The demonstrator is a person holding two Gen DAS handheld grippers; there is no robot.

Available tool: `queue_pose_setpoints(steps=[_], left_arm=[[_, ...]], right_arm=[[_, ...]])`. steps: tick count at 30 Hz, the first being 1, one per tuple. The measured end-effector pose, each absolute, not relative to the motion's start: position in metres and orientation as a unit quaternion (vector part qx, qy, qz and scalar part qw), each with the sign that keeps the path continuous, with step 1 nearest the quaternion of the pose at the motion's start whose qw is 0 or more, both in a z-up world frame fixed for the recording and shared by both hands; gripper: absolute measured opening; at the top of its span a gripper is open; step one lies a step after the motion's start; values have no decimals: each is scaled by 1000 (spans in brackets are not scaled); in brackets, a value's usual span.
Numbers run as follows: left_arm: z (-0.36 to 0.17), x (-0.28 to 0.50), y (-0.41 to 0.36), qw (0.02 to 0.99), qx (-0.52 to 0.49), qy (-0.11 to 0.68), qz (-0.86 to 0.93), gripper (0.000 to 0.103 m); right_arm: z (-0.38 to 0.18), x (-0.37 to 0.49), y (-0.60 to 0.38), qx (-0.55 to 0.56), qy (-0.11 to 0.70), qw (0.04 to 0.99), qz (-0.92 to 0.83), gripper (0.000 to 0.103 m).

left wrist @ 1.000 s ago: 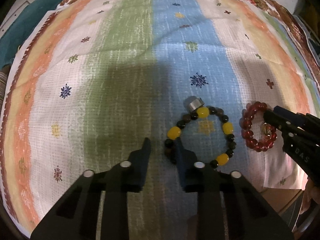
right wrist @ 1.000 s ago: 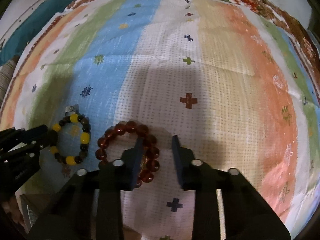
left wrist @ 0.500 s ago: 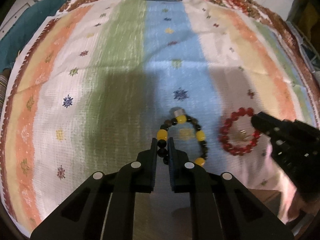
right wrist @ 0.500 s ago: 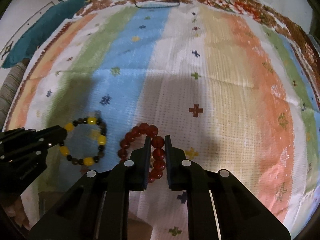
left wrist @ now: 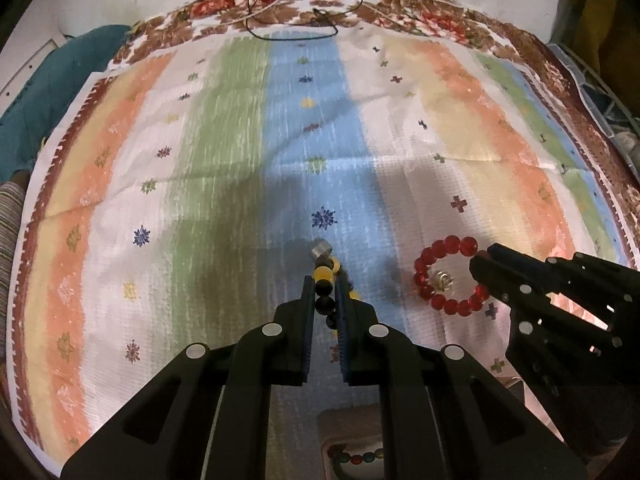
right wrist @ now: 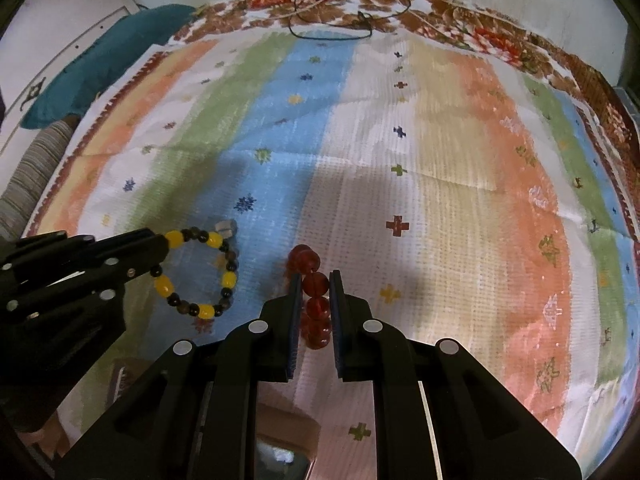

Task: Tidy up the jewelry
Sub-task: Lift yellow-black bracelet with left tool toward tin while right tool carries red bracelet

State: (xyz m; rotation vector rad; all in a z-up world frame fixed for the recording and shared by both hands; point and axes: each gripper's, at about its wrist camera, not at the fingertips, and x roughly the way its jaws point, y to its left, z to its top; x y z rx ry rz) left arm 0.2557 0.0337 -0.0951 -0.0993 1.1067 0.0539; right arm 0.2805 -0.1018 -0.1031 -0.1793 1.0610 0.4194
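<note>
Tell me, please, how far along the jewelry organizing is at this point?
Early stage. Done: both pieces are gripped. In hand: the left gripper is shut on the yellow-and-dark bead bracelet, and the right gripper is shut on the red bead bracelet; both hang over the striped cloth. Left: neither is put away yet, and where they go isn't clear.

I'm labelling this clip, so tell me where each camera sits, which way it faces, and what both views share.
Left wrist: on the left gripper, facing forward and down at the striped cloth; its fingers pinch the yellow bracelet; right gripper at right.
Right wrist: on the right gripper, same facing; its fingers pinch the red bracelet; left gripper at left.
Shared: cloth, both bracelets, both grippers.
</note>
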Motion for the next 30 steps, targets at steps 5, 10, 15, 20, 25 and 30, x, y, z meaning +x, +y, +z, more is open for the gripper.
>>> queue_pose_setpoints(steps=[5,10,15,20,25,30], left_arm=[[-86,252,36,854,-51,517,24,10],[-78,247,40,859,-61,508,24,10],[-70,241,42,861,-76,502,17,10],[-61,235,39,866,-75,494,12,10],[-49,227,38,871,-85,484,3,10],[-35,216,37,877,-93,472,-7,10]], right_arm=[[-92,274,-104,-77,493,842,204,14],[-82,266,-105,-72,484,847,210,14],[-74,258,-107,-69,476,850,213,14],[-68,251,-108,-70,468,854,215,14],[-61,244,-111,-64,461,858,219,14],[-54,237,-115,-55,457,859,224,14]])
